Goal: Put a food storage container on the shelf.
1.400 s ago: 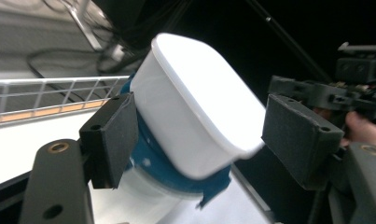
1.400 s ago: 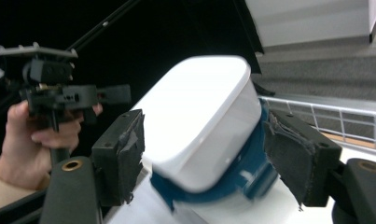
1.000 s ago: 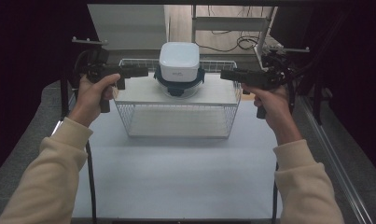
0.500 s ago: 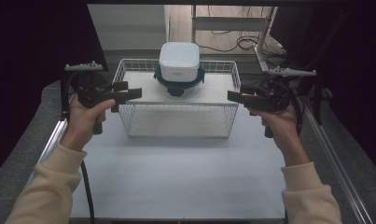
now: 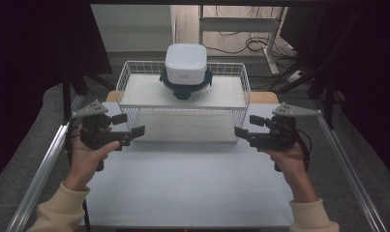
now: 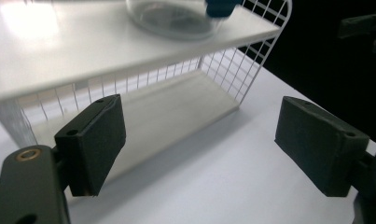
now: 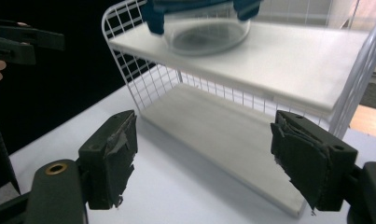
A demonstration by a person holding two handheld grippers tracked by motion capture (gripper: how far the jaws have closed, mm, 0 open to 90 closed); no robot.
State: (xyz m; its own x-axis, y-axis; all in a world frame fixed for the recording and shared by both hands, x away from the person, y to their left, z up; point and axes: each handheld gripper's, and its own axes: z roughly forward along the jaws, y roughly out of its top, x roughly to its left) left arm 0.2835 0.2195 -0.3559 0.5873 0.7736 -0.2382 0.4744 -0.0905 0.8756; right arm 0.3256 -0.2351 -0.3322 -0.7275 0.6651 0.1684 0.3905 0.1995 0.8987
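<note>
A white wire rack [image 5: 183, 126] with two white shelves stands at the back of the table. On its top shelf sits a glass bowl [image 5: 185, 89] with a blue clip lid, and a white square container [image 5: 185, 63] rests on that. My left gripper [image 5: 129, 124] hovers open by the rack's front left corner, holding nothing. My right gripper [image 5: 248, 125] hovers open by the front right corner, also holding nothing. In the left gripper view the open gripper [image 6: 204, 144] faces the rack [image 6: 129, 51] and bowl [image 6: 176, 18]. In the right gripper view the open gripper [image 7: 209, 158] faces the lower shelf [image 7: 223, 135].
The white tabletop [image 5: 192, 183] stretches from the rack toward the person. Metal rails [image 5: 42, 164] run along both table sides. A wooden strip [image 5: 265, 96] lies behind the rack. Cables [image 5: 255, 43] lie on the floor beyond, with dark curtains on both sides.
Both grippers have drawn back from beside the rack's top shelf, toward the person and lower, to the rack's front corners. The bowl and container have not moved.
</note>
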